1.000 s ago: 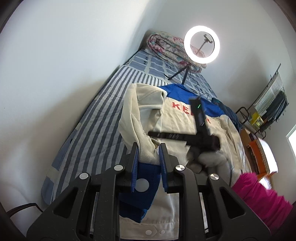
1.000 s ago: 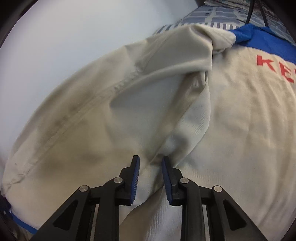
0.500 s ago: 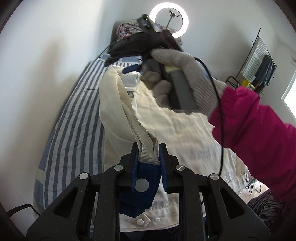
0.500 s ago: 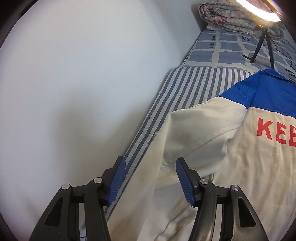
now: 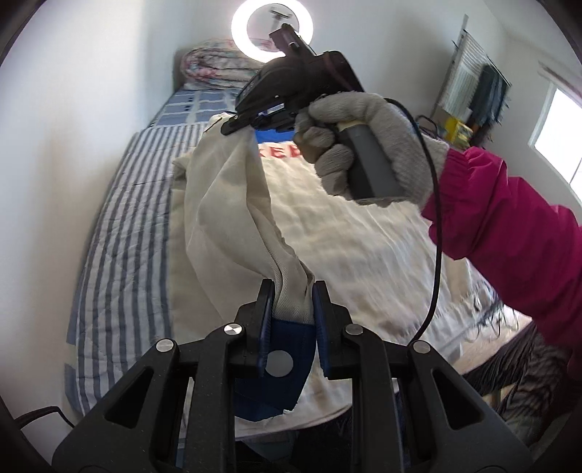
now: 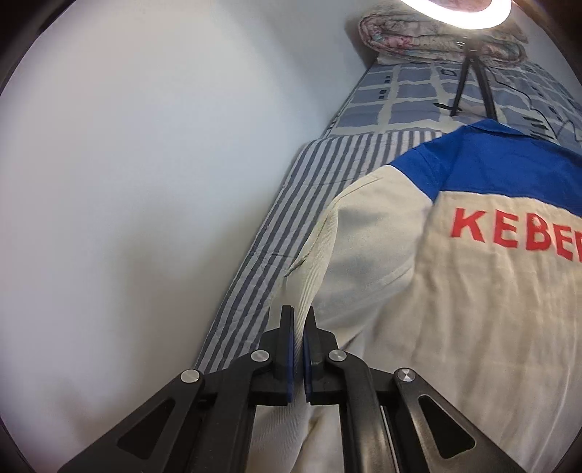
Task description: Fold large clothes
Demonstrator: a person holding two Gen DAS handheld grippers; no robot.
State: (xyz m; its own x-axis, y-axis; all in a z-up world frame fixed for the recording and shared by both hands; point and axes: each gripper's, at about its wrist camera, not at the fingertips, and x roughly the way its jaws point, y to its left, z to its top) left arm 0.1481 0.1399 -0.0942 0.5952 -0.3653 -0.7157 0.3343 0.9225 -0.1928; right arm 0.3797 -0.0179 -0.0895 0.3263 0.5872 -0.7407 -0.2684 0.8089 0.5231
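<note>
A cream work jacket (image 6: 473, 309) with a blue yoke and red letters lies back-up on the striped bed (image 5: 120, 254). My left gripper (image 5: 290, 302) is shut on the end of its sleeve (image 5: 225, 203), just above the blue cuff (image 5: 283, 349). My right gripper (image 6: 298, 345) is shut on the same sleeve near the shoulder, with thin cream cloth pinched between its pads. In the left wrist view the right gripper (image 5: 234, 125) is held high by a gloved hand (image 5: 363, 145). The sleeve hangs lifted between the two grippers.
A white wall runs along the bed's left side. A ring light (image 5: 271, 29) on a tripod (image 6: 469, 87) and a rolled quilt (image 5: 214, 69) stand at the bed's head. A clothes rack (image 5: 473, 91) and a window (image 5: 560, 127) are on the right. A black cable (image 5: 436, 218) hangs from the right gripper.
My right gripper let go of a fold, opened wide, rose and shut on the sleeve near the shoulder. The left gripper kept hold of the cuff end and rolled; the sleeve now hangs lifted.
</note>
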